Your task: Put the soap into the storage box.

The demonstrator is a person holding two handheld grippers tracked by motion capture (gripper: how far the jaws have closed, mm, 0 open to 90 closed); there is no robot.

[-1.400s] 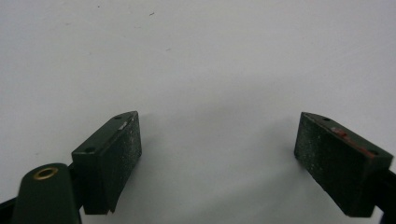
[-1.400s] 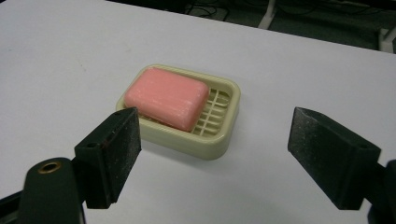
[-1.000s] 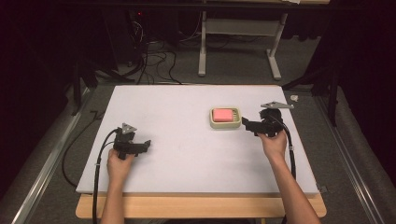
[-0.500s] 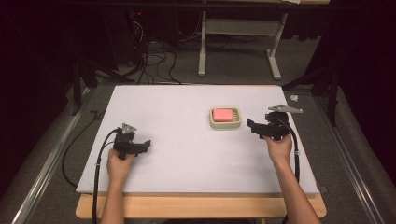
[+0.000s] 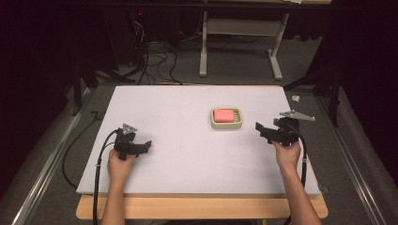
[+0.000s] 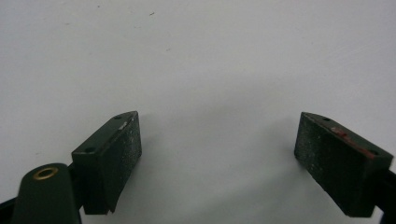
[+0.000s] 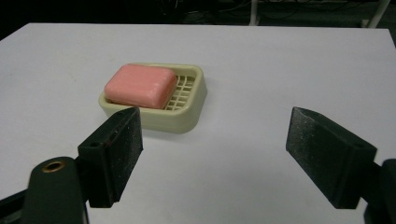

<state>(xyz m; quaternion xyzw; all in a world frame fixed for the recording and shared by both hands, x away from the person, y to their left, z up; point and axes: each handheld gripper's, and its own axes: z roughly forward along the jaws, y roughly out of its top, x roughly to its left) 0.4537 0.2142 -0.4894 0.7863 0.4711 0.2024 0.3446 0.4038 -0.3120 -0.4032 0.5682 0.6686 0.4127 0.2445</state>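
A pink bar of soap (image 5: 223,115) (image 7: 141,86) lies in a cream soap dish (image 5: 237,123) (image 7: 186,115) with a slotted floor, right of the table's middle. My right gripper (image 5: 259,129) (image 7: 212,154) is open a short way to the right of the dish, jaws wide apart with nothing between them. My left gripper (image 5: 147,146) (image 6: 218,158) is open low over the bare white table top (image 6: 210,60) at the front left, far from the dish, and holds nothing.
The white table top (image 5: 187,108) sits on a wooden board (image 5: 197,206). Cables (image 5: 96,173) trail off the front left edge. Behind the table stand a white desk frame (image 5: 241,42) and tangled cables on the grey floor. A small white object (image 5: 296,98) lies off the right edge.
My right gripper has drawn back to the right and slightly toward the person, away from the soap dish. The left gripper has stayed in place.
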